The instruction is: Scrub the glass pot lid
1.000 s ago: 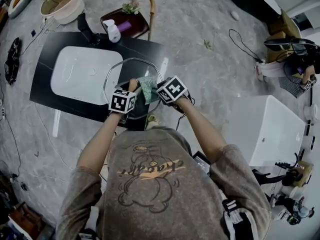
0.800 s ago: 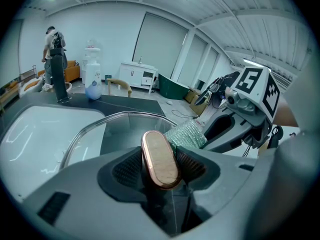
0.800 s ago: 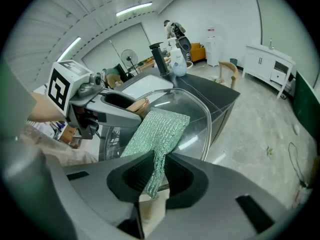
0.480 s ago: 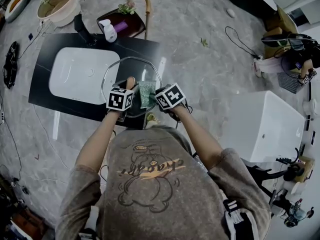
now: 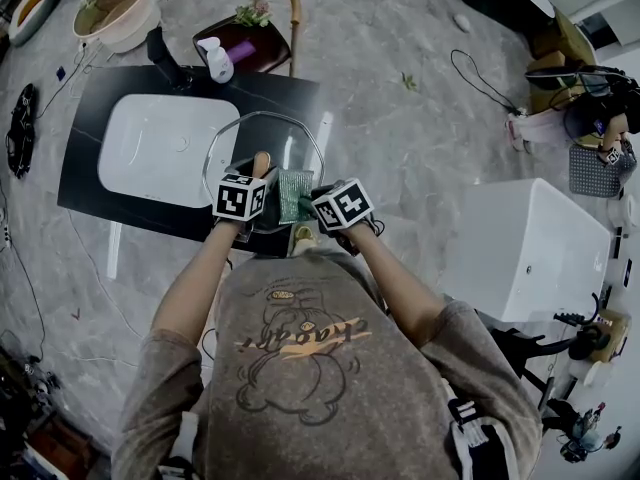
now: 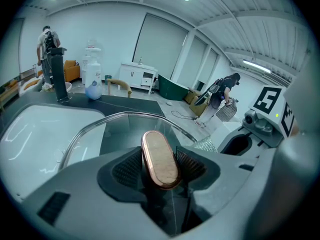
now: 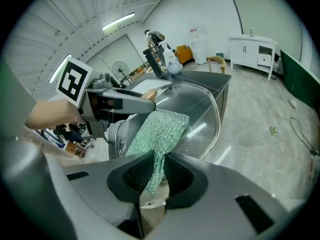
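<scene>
The glass pot lid stands tilted over the black counter, to the right of the sink. My left gripper is shut on the lid's copper-rimmed knob, which sits squeezed between the dark pads, and the steel rim arcs beyond it. My right gripper is shut on a green mesh scrub cloth. That cloth lies flat against the lid's glass just right of the knob. The cloth shows between the two marker cubes.
A white sink basin fills the counter's left, with a black faucet and a soap bottle behind it. A wooden chair stands beyond, and a white cabinet to the right. People stand far off.
My right gripper has drawn the green cloth down across the glass toward me, rolling a little. The left gripper and the lid have stayed still.
</scene>
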`<action>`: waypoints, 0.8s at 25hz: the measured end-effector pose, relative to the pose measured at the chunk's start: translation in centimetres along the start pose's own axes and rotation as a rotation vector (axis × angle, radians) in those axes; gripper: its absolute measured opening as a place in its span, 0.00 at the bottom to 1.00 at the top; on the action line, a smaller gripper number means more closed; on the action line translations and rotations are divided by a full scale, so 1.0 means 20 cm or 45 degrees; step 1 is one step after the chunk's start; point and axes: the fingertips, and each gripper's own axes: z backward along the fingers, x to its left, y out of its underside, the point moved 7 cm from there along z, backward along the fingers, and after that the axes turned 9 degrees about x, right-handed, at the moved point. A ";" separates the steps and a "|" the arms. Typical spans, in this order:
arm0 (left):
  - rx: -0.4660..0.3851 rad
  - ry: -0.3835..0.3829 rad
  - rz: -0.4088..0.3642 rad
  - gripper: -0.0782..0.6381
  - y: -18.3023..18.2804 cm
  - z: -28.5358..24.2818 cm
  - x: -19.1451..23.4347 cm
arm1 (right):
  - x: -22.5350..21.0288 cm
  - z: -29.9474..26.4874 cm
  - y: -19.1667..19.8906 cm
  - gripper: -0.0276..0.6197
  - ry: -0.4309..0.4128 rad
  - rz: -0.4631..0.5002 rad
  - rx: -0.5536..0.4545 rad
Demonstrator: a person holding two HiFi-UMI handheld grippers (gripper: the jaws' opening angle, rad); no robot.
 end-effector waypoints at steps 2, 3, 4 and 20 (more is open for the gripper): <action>0.000 -0.001 -0.003 0.41 0.00 0.00 0.00 | 0.01 -0.01 0.02 0.17 -0.020 -0.003 -0.009; 0.000 -0.003 -0.003 0.41 0.00 0.00 0.00 | 0.02 -0.01 0.02 0.17 -0.028 -0.003 -0.008; 0.000 -0.004 -0.004 0.41 0.00 0.00 0.00 | 0.03 -0.01 0.03 0.17 -0.033 0.002 -0.003; 0.002 0.003 -0.005 0.41 0.00 0.01 0.00 | 0.24 -0.05 0.00 0.16 -0.252 0.073 0.041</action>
